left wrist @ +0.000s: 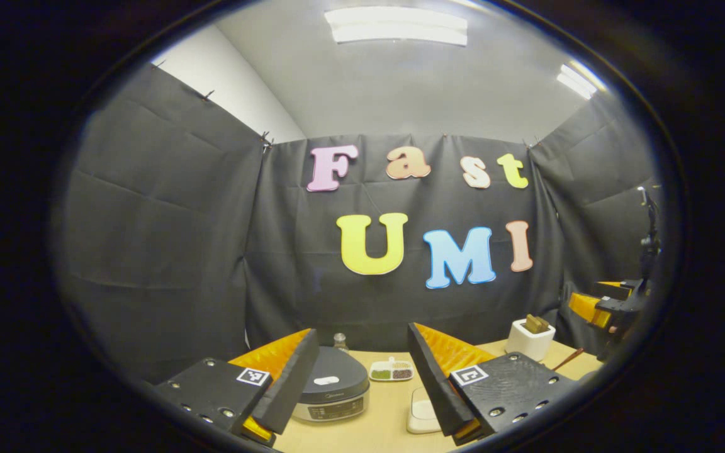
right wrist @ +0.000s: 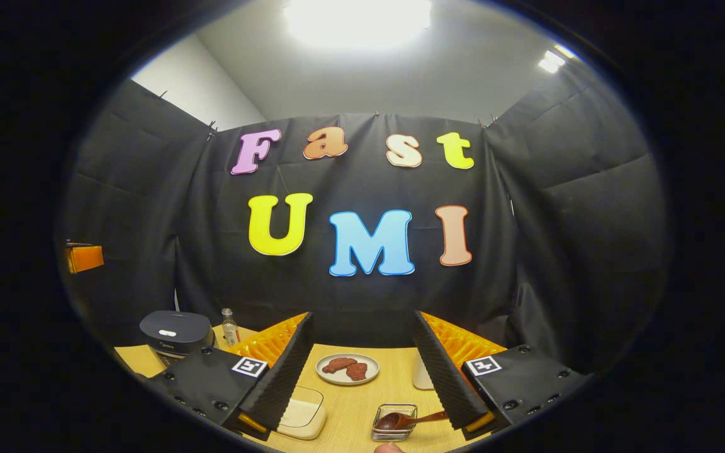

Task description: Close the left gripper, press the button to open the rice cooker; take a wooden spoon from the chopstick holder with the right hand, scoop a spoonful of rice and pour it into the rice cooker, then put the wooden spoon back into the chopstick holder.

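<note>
Pressing with the wide left tool could straddle the rice cooker button (right tool wide too).

A light wooden table carries everything. Ahead of the left gripper stand the rice cooker, a sectioned dish and the chopstick holder. Between the right gripper's fingers lie a plate and a glass dish.

Open air above the rice cooker; a bottle behind it and a small dish beside it.
</note>
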`<state>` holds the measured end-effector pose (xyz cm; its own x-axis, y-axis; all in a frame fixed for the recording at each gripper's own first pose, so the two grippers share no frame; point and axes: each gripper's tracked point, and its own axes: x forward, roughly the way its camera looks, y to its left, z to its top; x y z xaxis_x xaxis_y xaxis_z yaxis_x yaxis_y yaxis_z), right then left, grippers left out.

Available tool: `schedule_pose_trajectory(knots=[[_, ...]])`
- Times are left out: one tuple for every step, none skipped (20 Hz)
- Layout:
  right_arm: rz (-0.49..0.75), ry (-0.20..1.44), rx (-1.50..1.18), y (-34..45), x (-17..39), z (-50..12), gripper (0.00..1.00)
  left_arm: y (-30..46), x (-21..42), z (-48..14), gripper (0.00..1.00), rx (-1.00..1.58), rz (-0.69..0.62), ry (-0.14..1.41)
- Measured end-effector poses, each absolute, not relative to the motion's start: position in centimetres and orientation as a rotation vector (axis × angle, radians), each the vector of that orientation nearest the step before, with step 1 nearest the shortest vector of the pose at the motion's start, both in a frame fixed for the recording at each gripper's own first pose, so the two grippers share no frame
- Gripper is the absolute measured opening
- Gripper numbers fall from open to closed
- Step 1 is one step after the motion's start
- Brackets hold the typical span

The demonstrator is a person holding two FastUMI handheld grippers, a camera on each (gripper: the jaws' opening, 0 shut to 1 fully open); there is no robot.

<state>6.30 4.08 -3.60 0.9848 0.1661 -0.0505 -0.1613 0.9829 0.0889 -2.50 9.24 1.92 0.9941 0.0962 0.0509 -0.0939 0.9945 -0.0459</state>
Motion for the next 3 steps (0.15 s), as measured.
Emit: schedule_pose_trajectory(knots=[[0.168, 0.055, 0.083, 4.32, 6.37, -3.46, 0.98, 9.41, -2.51, 2.14, 0.88, -0.038, 0.098, -0.059], [0.171, 0.050, 0.076, 4.48, 6.40, -3.38, 0.98, 9.41, -2.62, 2.40, 0.87, -0.033, 0.098, -0.064], [0.172, 0.044, 0.064, 4.60, 6.37, -3.17, 0.98, 9.30, -2.69, 2.42, 0.87, -0.027, 0.096, -0.066]])
